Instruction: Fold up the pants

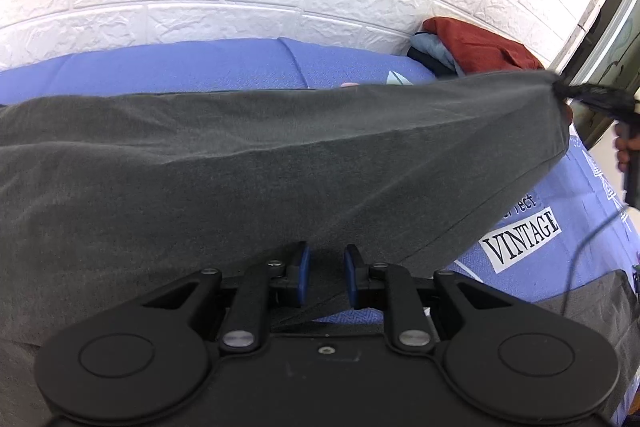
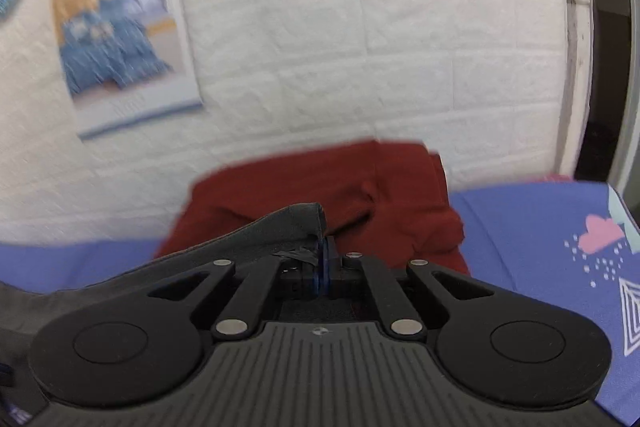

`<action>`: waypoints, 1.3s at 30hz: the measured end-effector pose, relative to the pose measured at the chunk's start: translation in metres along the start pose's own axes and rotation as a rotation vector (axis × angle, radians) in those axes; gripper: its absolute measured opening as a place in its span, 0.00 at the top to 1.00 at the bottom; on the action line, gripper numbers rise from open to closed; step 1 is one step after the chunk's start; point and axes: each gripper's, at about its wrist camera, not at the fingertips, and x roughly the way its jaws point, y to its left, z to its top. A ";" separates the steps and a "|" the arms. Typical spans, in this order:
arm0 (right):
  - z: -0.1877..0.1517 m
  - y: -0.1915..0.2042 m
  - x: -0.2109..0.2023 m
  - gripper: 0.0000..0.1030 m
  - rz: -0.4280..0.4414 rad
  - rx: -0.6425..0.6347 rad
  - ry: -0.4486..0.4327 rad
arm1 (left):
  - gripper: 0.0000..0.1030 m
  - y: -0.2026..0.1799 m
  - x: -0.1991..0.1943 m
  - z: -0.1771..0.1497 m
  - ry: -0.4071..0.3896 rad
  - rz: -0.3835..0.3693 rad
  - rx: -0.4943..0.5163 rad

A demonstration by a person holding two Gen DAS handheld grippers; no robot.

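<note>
The left gripper point(image 1: 325, 275) is seen with jaws parted around a gathered edge of the grey pants point(image 1: 260, 163), though whether the pads press cannot be told. The far corner is clamped by the right gripper point(image 2: 323, 267), and the cloth is stretched above the blue sheet point(image 1: 200, 67). A fold is likely in hand, so the edges must be kept level when laid down; no containers are seen, only a red garment point(image 2: 340, 195) by the wall.

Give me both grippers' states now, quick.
Left gripper: jaws apart, grey pants fabric between them; pads not visibly pressing.
Right gripper: jaws shut on the pants' edge, lifted in front of the red garment.
</note>
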 end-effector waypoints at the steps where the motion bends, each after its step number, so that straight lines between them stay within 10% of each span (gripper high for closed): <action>1: -0.002 -0.002 0.003 0.96 -0.002 0.013 0.001 | 0.68 0.001 -0.003 0.001 0.001 0.002 -0.009; 4: -0.005 -0.005 -0.008 0.70 -0.013 0.048 -0.047 | 0.52 0.004 -0.020 0.005 -0.043 0.015 -0.007; 10: -0.008 0.017 -0.058 0.65 0.079 -0.005 -0.143 | 0.44 0.031 -0.043 0.025 -0.160 0.082 -0.081; 18: -0.038 0.107 -0.018 0.66 0.510 -0.165 0.134 | 0.43 0.049 0.001 0.040 -0.077 0.106 -0.106; 23: -0.050 0.133 0.033 0.87 0.327 -0.191 0.298 | 0.42 0.056 0.015 0.047 -0.099 0.164 -0.098; 28: -0.023 0.154 0.005 0.57 0.599 -0.252 0.186 | 0.20 0.051 -0.008 0.071 -0.182 0.145 0.012; 31: -0.012 0.181 0.011 0.12 0.611 -0.336 0.163 | 0.13 0.041 0.001 0.085 -0.166 0.118 0.192; 39: -0.015 0.226 0.071 0.11 0.650 -0.514 0.366 | 0.00 0.038 0.044 0.098 -0.036 0.088 0.374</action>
